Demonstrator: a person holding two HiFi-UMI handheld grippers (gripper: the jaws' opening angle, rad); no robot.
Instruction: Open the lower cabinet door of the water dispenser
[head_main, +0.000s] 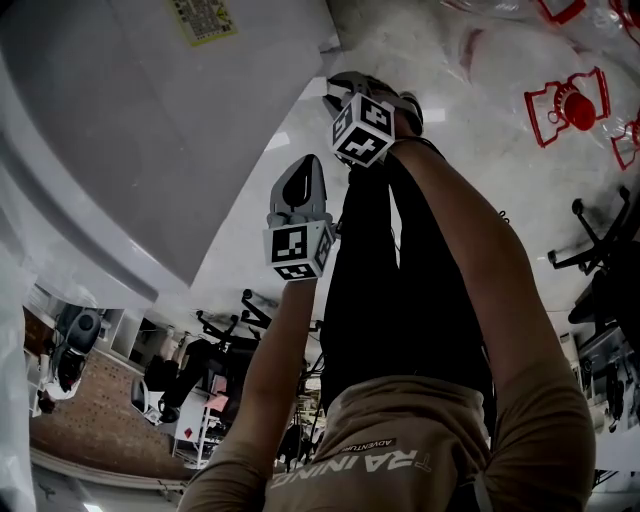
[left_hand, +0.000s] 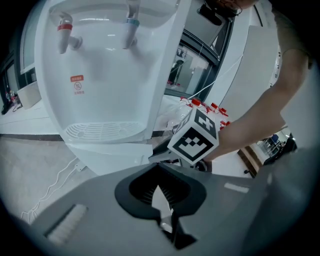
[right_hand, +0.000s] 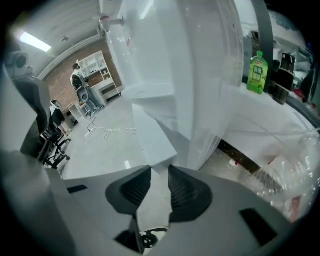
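Because the left gripper hangs nearest and idle, its jaws drawn together on nothing, all the work falls to the right gripper just beyond it. Its jaws appear pinched on the thin free edge of the lower cabinet door. That door sits low on the front of the water dispenser, below the drip tray. It looks swung a little way out from the body, so I judge the opening begun but not finished. The hold seems to sit close to a corner of the panel, and a smooth white edge gripped there could slide out of the pads if the pull turns sideways. A pull in a straight line, rather than along the door's own arc, might strain the hinge. It might also drag the whole dispenser forward, since nothing braces it. Farther off, a loose cable trails across the floor on one side. Clear bottles with red caps lie on the other, and a wide swing or a step back could catch either. A green bottle stands on a ledge beyond, well clear.
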